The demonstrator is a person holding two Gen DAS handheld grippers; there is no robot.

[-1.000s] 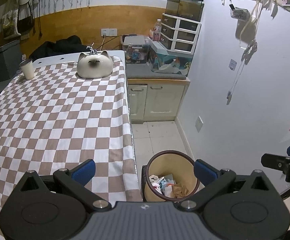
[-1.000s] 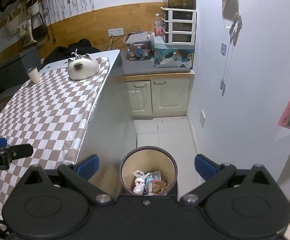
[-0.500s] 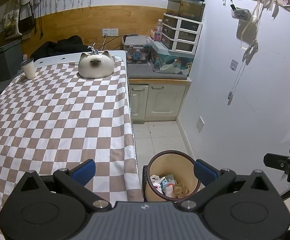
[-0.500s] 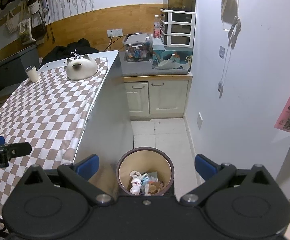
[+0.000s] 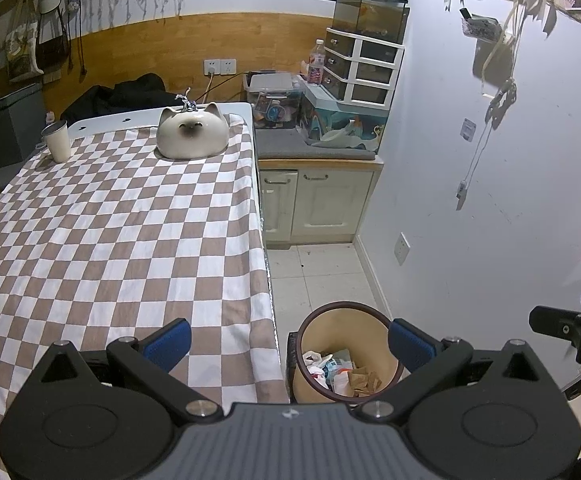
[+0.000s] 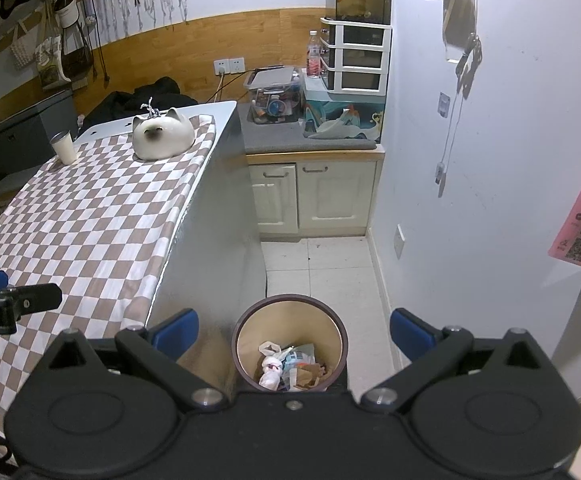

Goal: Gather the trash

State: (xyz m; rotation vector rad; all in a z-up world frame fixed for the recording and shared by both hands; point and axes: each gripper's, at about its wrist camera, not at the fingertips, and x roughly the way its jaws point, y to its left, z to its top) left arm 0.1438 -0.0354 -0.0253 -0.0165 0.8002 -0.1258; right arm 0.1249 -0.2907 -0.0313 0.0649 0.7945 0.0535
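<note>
Floor bin (image 6: 289, 344) below right gripper (image 6: 292, 330)

We see our left gripper (image 5: 288, 340) at 6 o'clock in the left wrist view. It is black, with a grey ridged plate in the middle. Each side has a big round black part with a circle pressed into it. Two black bars cross over them, and shiny silver screws sit where the bars join. The fingertips (image 5: 168, 340) wear bright blue pads.

Our right gripper (image 6: 292, 334) looks the same in its own view (but its middle plate is black). In the left wrist view it also pokes in at 3 o'clock as a black bar with small screws and a blue tip. White letters show on the left one at 9 o'clock.
</note>
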